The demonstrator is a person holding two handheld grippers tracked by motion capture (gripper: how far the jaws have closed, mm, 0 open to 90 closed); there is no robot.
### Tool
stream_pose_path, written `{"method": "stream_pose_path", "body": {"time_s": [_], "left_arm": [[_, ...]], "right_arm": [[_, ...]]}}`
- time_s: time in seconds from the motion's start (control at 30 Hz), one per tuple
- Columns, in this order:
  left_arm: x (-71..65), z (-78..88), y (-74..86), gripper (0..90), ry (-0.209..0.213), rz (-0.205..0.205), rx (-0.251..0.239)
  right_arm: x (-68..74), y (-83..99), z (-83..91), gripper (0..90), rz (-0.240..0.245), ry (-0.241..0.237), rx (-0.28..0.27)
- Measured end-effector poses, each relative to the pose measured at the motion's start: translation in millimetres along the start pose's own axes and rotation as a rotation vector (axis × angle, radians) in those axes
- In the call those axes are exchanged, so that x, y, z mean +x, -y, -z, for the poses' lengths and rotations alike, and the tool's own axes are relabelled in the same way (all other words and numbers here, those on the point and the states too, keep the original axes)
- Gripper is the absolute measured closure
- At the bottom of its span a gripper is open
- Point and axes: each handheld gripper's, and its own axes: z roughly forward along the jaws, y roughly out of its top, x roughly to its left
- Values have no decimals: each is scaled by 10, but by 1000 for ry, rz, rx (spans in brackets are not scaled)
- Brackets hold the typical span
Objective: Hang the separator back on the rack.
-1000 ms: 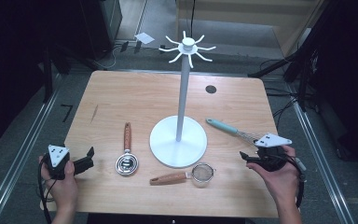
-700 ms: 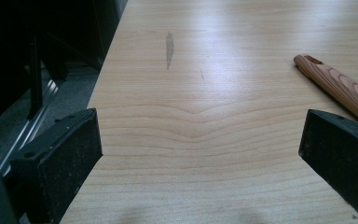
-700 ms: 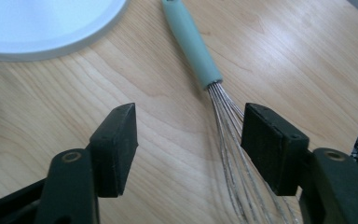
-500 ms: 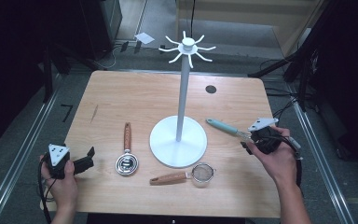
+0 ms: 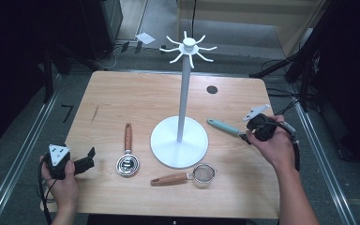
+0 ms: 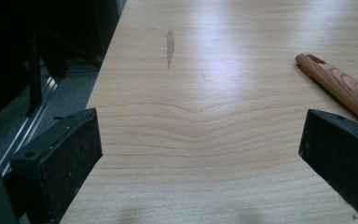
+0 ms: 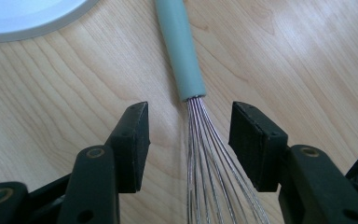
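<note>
A whisk [image 5: 223,126] with a teal handle [image 7: 182,51] lies on the table right of the white hook stand [image 5: 183,93]. My right gripper [image 7: 191,121] is low over it, one jaw on each side of the wire bundle [image 7: 203,154] just below the handle. Its jaws have just been closing, but a gap remains on both sides and the pads do not touch the wires. In the high view the right gripper [image 5: 248,136] sits at the whisk's wire end. My left gripper [image 5: 90,159] rests open near the front left corner, nothing between its jaws [image 6: 200,135].
The stand's round white base [image 5: 179,140] sits mid-table. A wooden-handled metal scoop [image 5: 128,164] lies left of it, its handle [image 6: 340,86] just beyond my left gripper. A small wooden-handled strainer [image 5: 204,173] lies in front of the base. A dark hole [image 5: 211,89] marks the far tabletop.
My right hand has moved away from the front edge and slightly left, onto the whisk's wire end, and its jaws stand narrower. The left hand has not moved.
</note>
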Motion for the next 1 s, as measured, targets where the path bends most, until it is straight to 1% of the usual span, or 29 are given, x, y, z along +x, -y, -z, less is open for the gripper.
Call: {"method": "stream_pose_path", "body": {"time_s": [0.23,0.33,0.43,0.47,0.5,0.57,0.67,0.77,0.83,0.87,0.9,0.97,1.0], "left_arm": [[3,-10,-5,0,1,2,5],[0,-8,-5,0,-1,1,5],[-1,-8,-5,0,-1,1,5],[2,-8,-5,0,1,2,4],[4,-7,-4,0,2,5,3],[3,-5,-4,0,2,4,2],[-3,-7,-4,0,1,-3,2],[-4,-9,-6,0,0,-9,6],[-8,-10,-5,0,0,-9,5],[-8,-10,-5,0,0,-9,5],[-8,-8,-5,0,1,-9,5],[-9,-7,-3,0,1,-9,1],[-10,-6,-2,0,1,-10,0]], "right_arm": [[-73,-127,-68,498,12,-22,67],[-103,-156,-89,499,21,-30,74],[-131,-172,-130,498,14,-42,109],[-131,-172,-130,498,14,-42,109],[-151,-172,-170,498,22,-45,128],[-157,-169,-186,499,23,-43,134],[-188,-177,-266,500,19,-57,164],[-205,-201,-298,499,23,-62,171],[-202,-254,-338,500,33,-69,188],[-202,-254,-338,500,33,-69,188],[-197,-299,-369,501,46,-75,202],[-196,-343,-403,499,66,-63,212],[-196,-343,-403,499,66,-63,212]]}}
